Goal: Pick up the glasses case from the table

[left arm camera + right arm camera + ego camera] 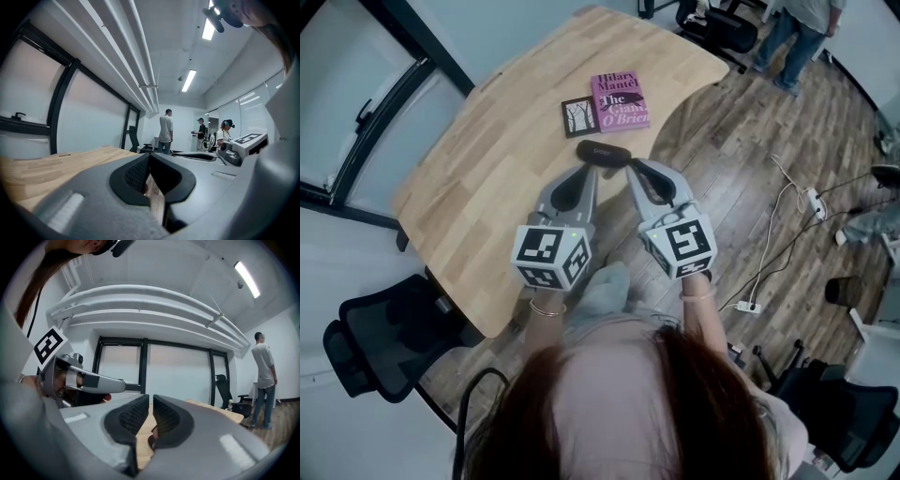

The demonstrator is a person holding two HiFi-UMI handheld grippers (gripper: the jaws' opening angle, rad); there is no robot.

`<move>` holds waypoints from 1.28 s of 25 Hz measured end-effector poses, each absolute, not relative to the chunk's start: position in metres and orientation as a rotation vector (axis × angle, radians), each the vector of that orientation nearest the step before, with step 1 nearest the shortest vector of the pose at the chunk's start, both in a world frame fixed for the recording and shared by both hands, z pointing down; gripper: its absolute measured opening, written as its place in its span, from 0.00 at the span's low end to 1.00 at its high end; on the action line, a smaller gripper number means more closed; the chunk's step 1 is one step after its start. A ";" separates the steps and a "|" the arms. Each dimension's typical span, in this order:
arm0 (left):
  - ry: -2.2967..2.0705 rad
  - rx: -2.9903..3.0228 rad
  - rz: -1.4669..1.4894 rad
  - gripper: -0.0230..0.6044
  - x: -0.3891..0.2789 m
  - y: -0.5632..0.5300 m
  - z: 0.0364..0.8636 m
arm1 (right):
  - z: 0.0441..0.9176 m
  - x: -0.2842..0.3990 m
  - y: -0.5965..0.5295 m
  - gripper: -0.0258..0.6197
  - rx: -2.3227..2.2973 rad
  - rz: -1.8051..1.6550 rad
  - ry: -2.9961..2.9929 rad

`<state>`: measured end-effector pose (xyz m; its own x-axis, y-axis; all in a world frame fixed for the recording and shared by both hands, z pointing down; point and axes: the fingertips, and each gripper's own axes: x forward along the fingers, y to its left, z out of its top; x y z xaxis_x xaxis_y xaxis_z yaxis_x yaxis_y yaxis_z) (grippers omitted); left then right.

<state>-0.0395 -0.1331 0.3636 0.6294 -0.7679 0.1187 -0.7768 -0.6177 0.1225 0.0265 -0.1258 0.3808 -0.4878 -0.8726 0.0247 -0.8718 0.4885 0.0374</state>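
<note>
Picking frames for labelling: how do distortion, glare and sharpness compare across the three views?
Head view: edges bend fisheye-style, light even, glasses case clear on the table. Left gripper view: ceiling lights blow out white, the left tongs close up look slightly soft. Right gripper view: ceiling ducts bow strongly, corners black.

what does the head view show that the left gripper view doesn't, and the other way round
Only the head view: the black glasses case lying just beyond the left gripper and right gripper, the pink book with a small dark card beside it, a black chair and a power strip on the floor.
Only the left gripper view: its jaws seen close up, together and empty, and the ceiling lights.
Both: the wooden table, both grippers, and someone standing in the background.
</note>
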 end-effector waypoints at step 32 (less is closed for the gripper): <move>-1.248 2.646 0.110 0.05 -0.074 -0.278 0.383 | 0.444 -0.022 -0.256 0.26 1.257 0.055 -2.587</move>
<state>-0.0735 -0.2782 0.3826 0.6379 -0.7538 0.1575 -0.7697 -0.6179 0.1604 -0.0215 -0.2559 0.4437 -0.5897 -0.7674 0.2519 -0.7774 0.6238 0.0807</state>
